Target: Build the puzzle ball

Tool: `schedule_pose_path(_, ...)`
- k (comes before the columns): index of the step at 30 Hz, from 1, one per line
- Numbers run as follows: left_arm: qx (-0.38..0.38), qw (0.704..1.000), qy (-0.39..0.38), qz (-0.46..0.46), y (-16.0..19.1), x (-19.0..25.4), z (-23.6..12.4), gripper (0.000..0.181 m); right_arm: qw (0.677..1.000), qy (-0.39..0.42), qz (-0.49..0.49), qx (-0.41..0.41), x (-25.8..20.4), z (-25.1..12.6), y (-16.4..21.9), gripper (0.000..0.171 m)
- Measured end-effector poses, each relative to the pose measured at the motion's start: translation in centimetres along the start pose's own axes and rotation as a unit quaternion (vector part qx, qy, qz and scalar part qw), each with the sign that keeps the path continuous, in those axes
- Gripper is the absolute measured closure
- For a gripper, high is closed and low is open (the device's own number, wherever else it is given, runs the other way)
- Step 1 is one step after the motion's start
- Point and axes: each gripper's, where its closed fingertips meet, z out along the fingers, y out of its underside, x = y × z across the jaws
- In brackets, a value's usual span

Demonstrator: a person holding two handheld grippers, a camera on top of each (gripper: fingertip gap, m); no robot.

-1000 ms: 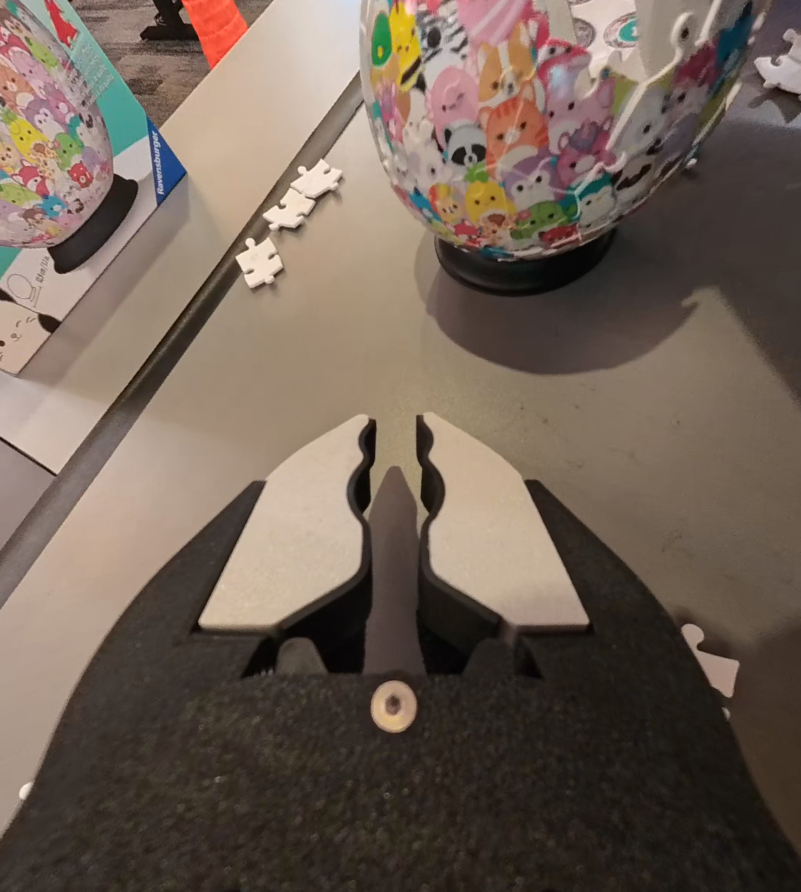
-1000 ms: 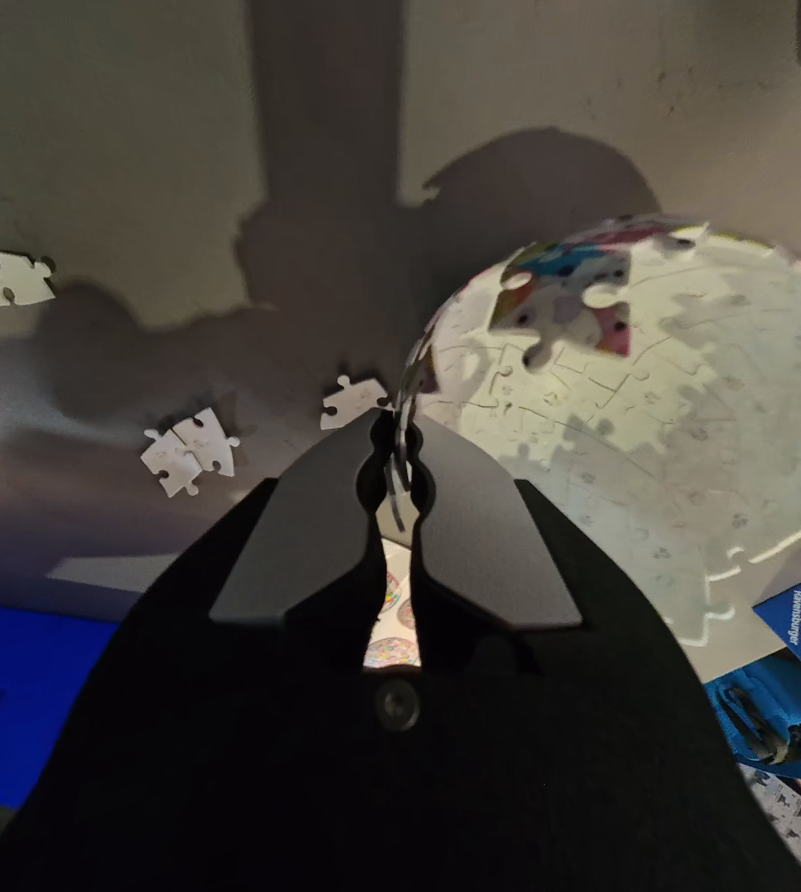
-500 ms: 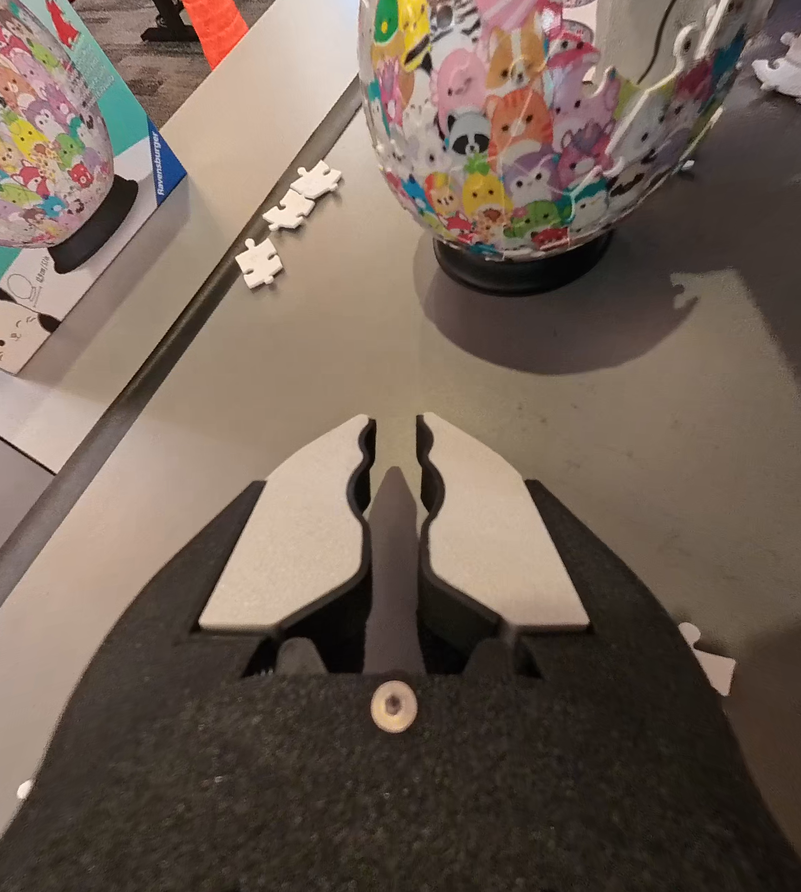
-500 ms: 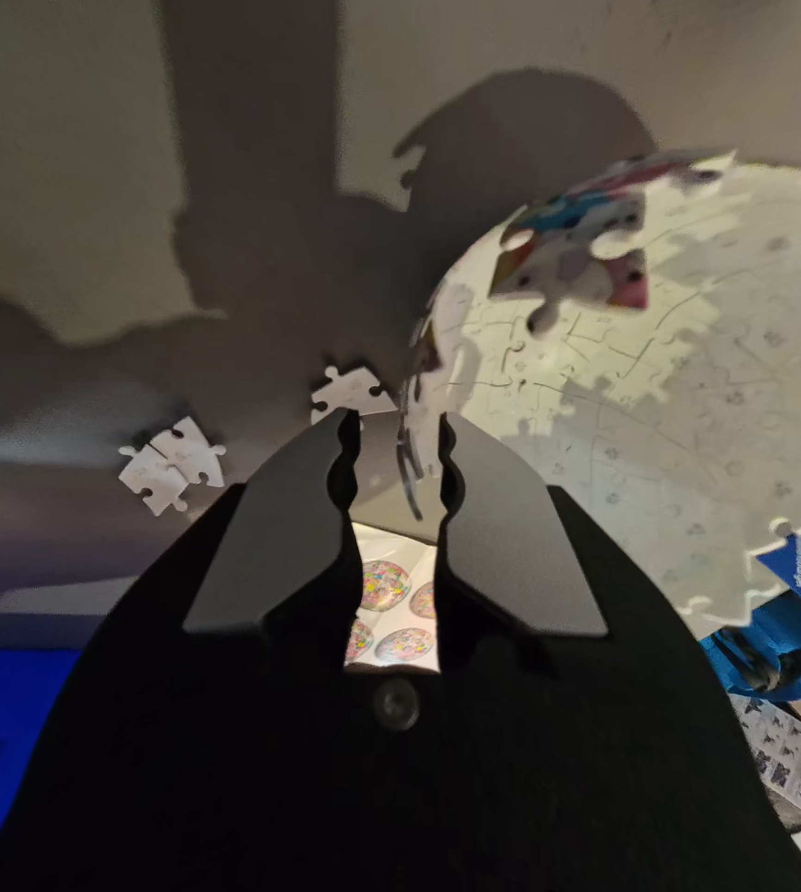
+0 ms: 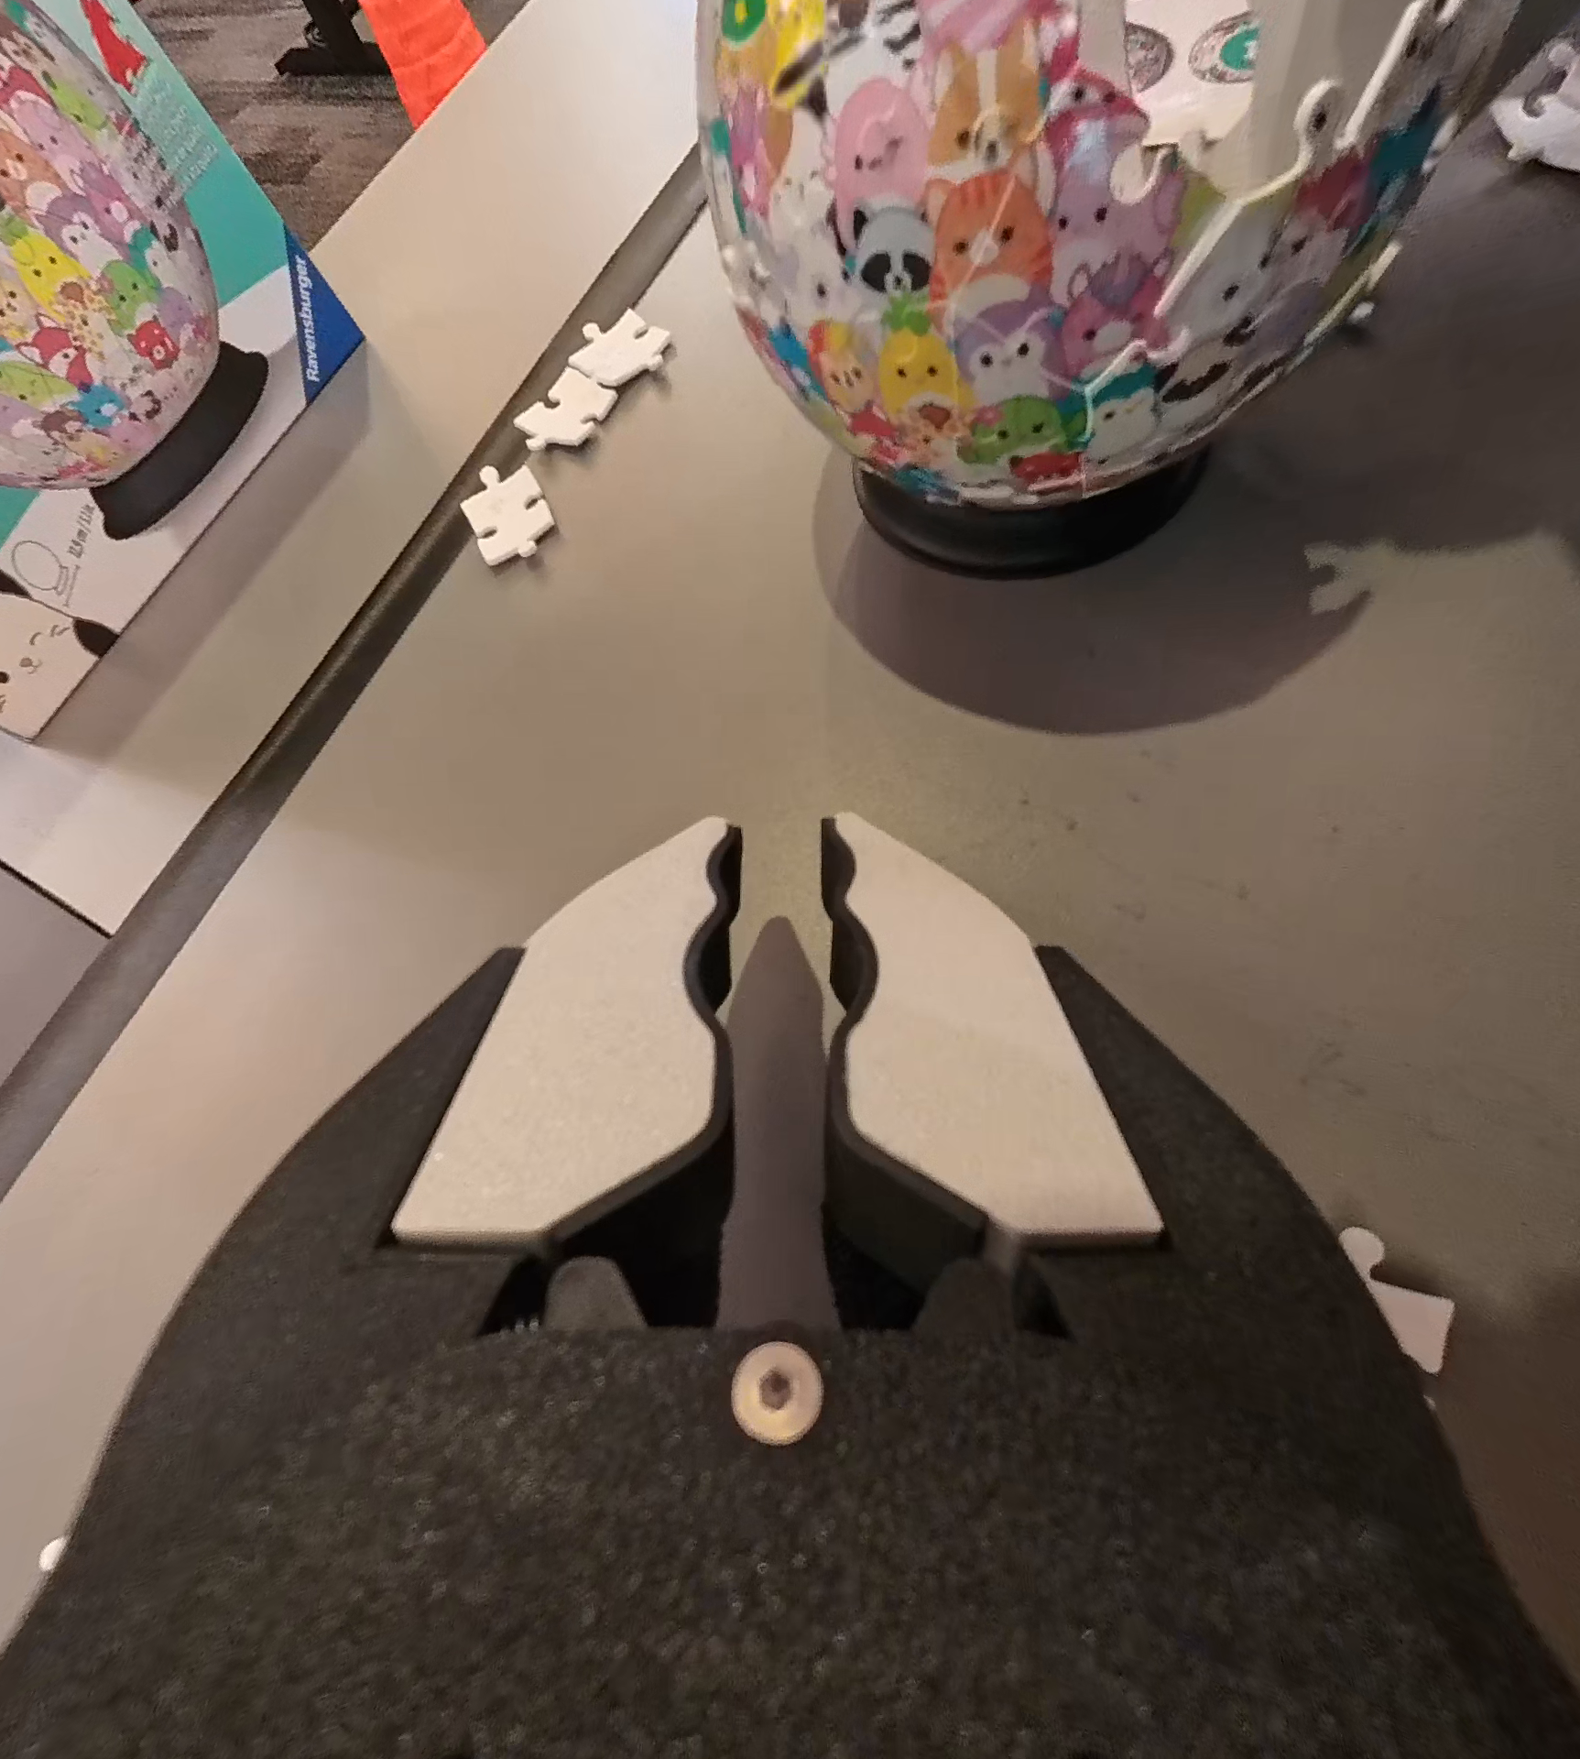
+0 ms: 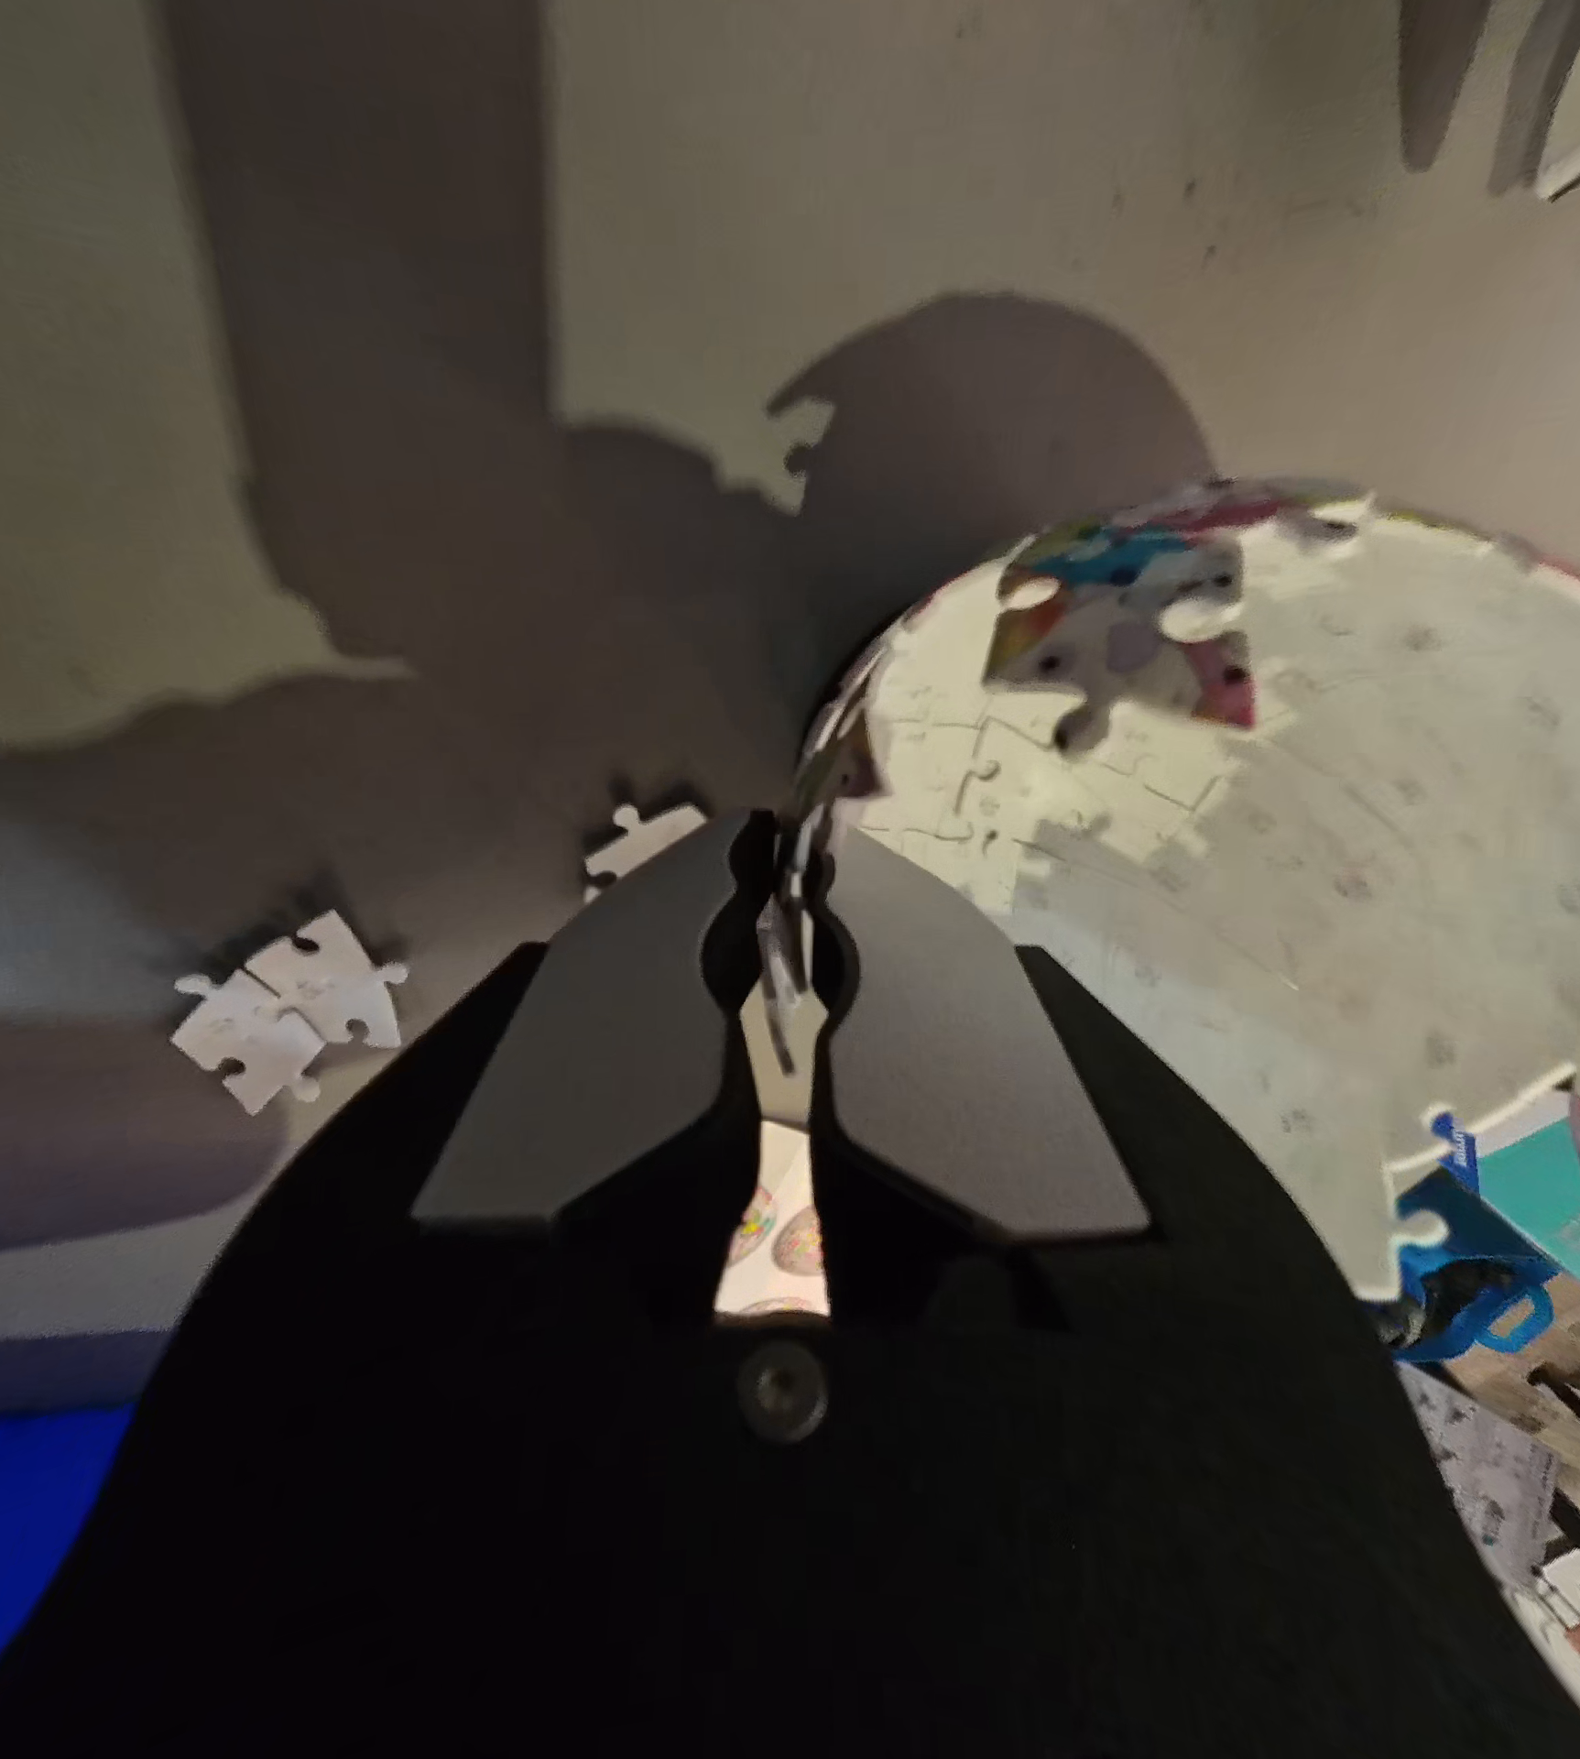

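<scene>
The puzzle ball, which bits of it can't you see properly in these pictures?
- Left wrist view: the top of the puzzle ball is cut off by the upper edge, so the size of the open gap is unknown.
- Right wrist view: the ball's rim runs between the fingers of the right gripper, blurred and dark, so a firm grip is uncertain.
- Right wrist view: the black stand is hidden under the ball.
- The left gripper holds nothing.

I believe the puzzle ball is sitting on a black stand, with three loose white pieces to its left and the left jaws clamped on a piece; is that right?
Not quite: the left gripper holds nothing; in the left wrist view its jaws stand slightly apart over bare table. The puzzle ball does sit on a black stand, with three loose white pieces to its left.
</scene>
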Motion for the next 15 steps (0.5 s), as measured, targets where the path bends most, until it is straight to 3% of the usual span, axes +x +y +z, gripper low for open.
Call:
schedule_pose_path(7, -0.001, 1.000, 0.001, 0.000, 0.0, 0.0, 0.0, 0.166, 0.999, 0.036, 0.018, -0.009, 0.4, 0.7, 0.0, 0.165)
schedule_pose_path(10, -0.001, 1.000, 0.000, 0.000, 0.0, 0.0, 0.0, 0.166, 0.998, 0.046, 0.051, -0.010, 0.4, 0.5, 0.2, 0.140)
schedule_pose_path(15, -0.003, 1.000, -0.001, 0.002, 0.1, 0.0, 0.0, 0.166, 0.994, 0.073, 0.085, 0.007, 0.0, -0.7, -0.1, 0.150)
